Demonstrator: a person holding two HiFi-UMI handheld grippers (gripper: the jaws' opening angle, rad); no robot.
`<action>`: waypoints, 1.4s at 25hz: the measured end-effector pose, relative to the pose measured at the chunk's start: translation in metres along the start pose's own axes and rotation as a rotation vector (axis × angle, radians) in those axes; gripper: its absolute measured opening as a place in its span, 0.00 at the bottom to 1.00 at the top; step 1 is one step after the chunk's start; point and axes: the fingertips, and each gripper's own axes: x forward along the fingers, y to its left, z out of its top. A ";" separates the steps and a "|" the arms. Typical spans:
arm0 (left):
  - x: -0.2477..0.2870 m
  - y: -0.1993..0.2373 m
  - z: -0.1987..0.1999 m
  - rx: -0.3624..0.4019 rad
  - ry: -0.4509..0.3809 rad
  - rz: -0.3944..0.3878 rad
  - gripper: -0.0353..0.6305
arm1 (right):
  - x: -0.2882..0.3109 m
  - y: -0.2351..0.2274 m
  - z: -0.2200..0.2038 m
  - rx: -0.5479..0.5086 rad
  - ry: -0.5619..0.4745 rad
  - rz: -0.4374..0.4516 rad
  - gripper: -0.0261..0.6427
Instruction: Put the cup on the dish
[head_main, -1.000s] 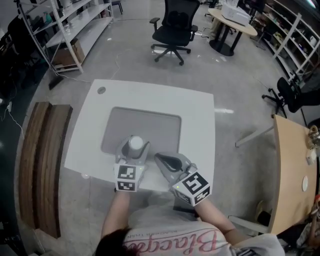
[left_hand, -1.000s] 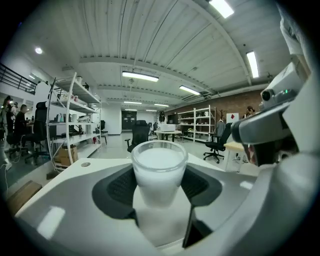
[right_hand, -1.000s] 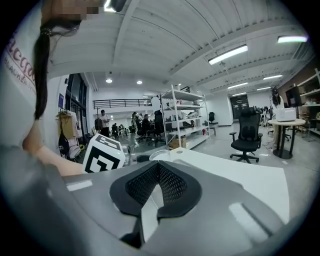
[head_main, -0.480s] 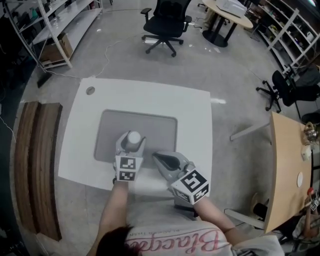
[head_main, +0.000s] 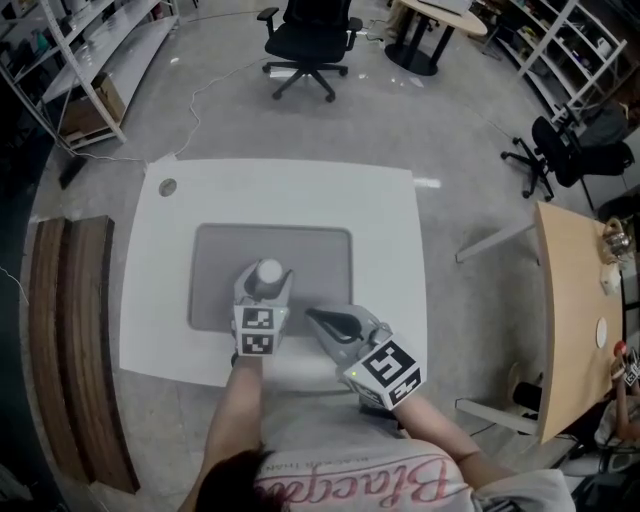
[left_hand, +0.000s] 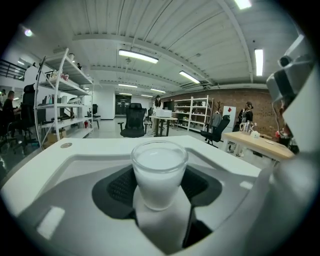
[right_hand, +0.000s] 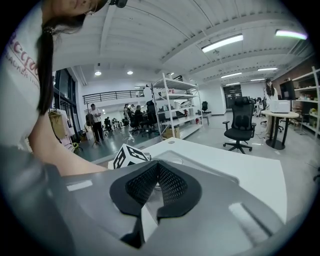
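Left claw (head_main: 264, 284): clenched on the cup (head_main: 268, 271), with one dark ribbed pad (left_hand: 116, 186) set against each side of the cup's lower wall. The cup (left_hand: 159, 170) is a small, clear, round tumbler, upright, narrowing slightly toward the base. It shows white inside up to just below the rim; whether that is liquid or a solid white interior cannot be told. Nothing else is seen in the cup. From the head view the cup sits over the near part of a grey rectangular mat (head_main: 300, 248), close to the mat's front edge and left of its middle; whether the base touches the mat or hangs clear of it cannot be told. The mat lies on a white desk (head_main: 300, 190) and carries no other container. Right claw (head_main: 322, 320): closed with nothing between the jaws; its two ribbed pads (right_hand: 172, 186) meet at the tips. It is positioned just beside the left claw, over the front edge of the desk, apart from the cup. A small round fitting (head_main: 167, 187) sits in the far left corner of the desk.
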 end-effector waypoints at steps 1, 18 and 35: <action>0.001 0.001 0.000 -0.008 0.005 -0.002 0.44 | 0.000 0.000 0.001 0.000 -0.001 -0.004 0.04; 0.018 0.007 -0.013 0.036 0.116 -0.004 0.44 | -0.012 -0.007 0.010 -0.035 -0.016 -0.103 0.04; -0.077 0.007 0.049 0.041 -0.087 -0.037 0.53 | -0.013 -0.005 0.031 -0.035 -0.121 -0.116 0.04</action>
